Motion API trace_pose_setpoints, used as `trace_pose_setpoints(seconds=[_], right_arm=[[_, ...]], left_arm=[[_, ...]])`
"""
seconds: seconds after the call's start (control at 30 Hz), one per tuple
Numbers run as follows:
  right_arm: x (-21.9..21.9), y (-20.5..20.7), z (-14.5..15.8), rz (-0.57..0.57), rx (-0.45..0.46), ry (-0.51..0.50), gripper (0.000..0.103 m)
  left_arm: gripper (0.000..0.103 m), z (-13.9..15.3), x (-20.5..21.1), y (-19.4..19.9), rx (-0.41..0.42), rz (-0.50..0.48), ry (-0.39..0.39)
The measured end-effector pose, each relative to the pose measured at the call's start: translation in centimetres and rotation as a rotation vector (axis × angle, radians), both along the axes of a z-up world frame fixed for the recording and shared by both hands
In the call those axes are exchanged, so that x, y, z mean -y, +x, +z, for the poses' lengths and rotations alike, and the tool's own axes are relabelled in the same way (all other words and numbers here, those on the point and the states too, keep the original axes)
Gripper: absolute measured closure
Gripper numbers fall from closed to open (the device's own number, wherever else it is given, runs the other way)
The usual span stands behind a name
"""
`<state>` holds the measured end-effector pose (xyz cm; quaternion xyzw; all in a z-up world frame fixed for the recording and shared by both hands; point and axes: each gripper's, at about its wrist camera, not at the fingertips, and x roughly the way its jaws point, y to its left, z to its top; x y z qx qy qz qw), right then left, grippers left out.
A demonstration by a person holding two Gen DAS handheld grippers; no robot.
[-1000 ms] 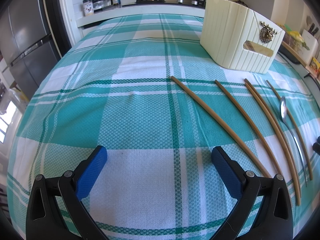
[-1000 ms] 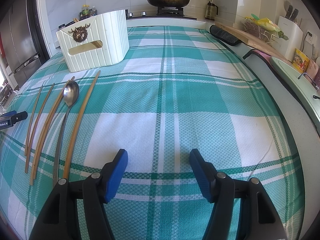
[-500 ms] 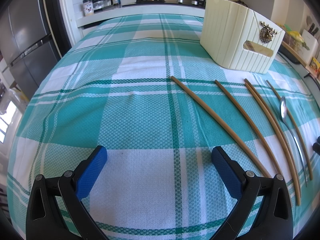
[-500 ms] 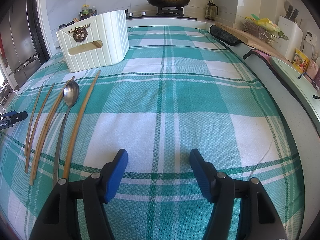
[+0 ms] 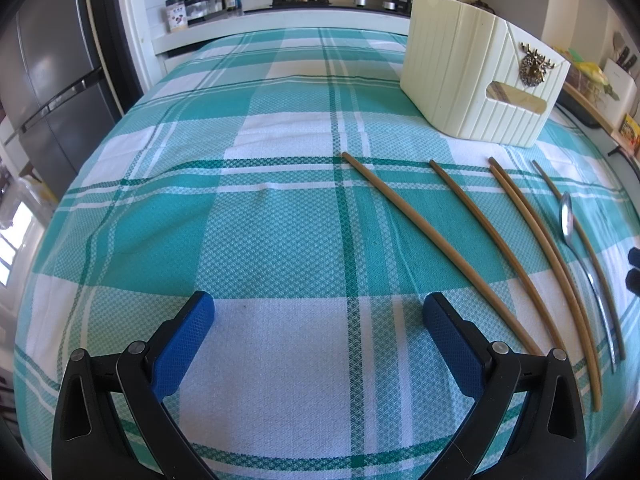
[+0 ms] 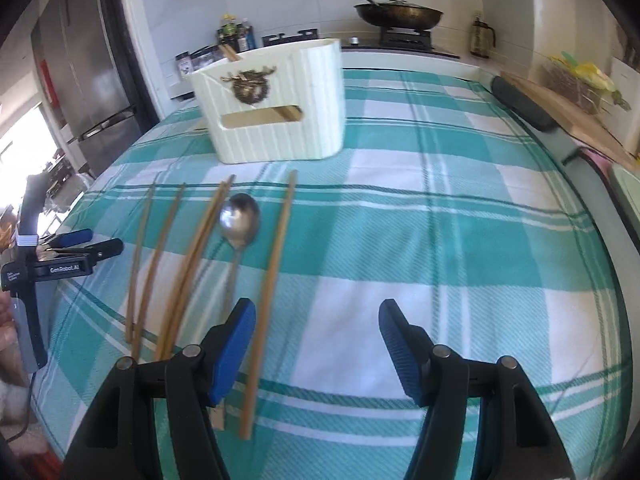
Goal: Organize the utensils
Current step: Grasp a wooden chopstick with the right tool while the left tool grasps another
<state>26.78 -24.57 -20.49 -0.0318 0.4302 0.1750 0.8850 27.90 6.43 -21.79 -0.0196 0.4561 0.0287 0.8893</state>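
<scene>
Several brown chopsticks (image 6: 276,268) and a metal spoon (image 6: 239,216) lie side by side on the teal plaid cloth in front of a cream utensil holder (image 6: 280,112). A chopstick stands in the holder. My right gripper (image 6: 316,312) is open above the near ends of the utensils. The rightmost chopstick runs just inside its left finger, and the spoon handle passes under that finger. My left gripper (image 5: 320,312) is open over bare cloth, left of the chopsticks (image 5: 436,240) and the spoon (image 5: 566,216). The holder (image 5: 480,76) stands beyond them.
The left gripper (image 6: 80,252) shows at the left edge of the right wrist view. A stove with a pan (image 6: 400,12), jars (image 5: 176,12) and a fridge (image 5: 52,60) stand beyond the table. A counter with a cutting board (image 6: 568,120) runs along the right.
My right gripper has shifted left, from bare cloth to the near ends of the spoon and rightmost chopstick. The left gripper and the utensils have stayed put.
</scene>
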Motion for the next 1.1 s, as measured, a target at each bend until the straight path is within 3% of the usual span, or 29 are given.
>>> trace_pose_setpoints(seconds=[0.03, 0.1, 0.17, 0.3, 0.4, 0.5, 0.6, 0.63, 0.77, 0.87, 1.1], right_arm=[[-0.8, 0.4, 0.0, 0.021, -0.003, -0.014, 0.040], [-2.1, 1.2, -0.3, 0.058, -0.028, -0.033, 0.059], [-2.8, 2.0, -0.8, 0.087, -0.059, -0.038, 0.063], [-4.1, 2.8, -2.1, 0.118, -0.096, -0.110, 0.086], [-3.9, 3.0, -2.1, 0.094, -0.081, -0.125, 0.096], [-2.9, 2.9, -2.0, 0.035, -0.082, -0.114, 0.098], [-1.8, 2.2, -2.0, 0.002, -0.081, -0.108, 0.098], [-1.6, 1.9, -2.0, -0.002, -0.078, -0.107, 0.098], [-1.6, 1.2, -2.0, -0.015, -0.059, -0.128, 0.098], [-1.6, 1.3, -2.0, -0.028, -0.057, -0.127, 0.098], [-0.4, 0.7, -2.0, -0.058, -0.070, -0.122, 0.097]], left_arm=[[0.000, 0.0, 0.0, 0.0, 0.000, 0.000, -0.001], [0.000, 0.0, 0.0, 0.0, 0.000, 0.000, -0.001], [0.000, 0.0, 0.0, 0.0, 0.000, 0.000, -0.001], [0.000, 0.0, 0.0, 0.0, 0.001, 0.000, -0.003], [0.000, 0.1, -0.1, -0.1, -0.010, -0.014, -0.003], [0.001, 0.6, -1.3, -1.0, -0.027, 0.068, -0.047], [0.001, 2.1, -2.0, -2.3, 0.017, 0.119, -0.202], [0.001, 2.8, -1.4, -2.4, 0.034, 0.117, -0.221], [0.000, 3.8, 3.1, -1.4, 0.035, 0.074, -0.168], [0.001, 2.7, 5.7, -0.6, 0.005, 0.094, -0.062], [0.001, 0.7, 5.6, -1.7, -0.063, 0.050, 0.027]])
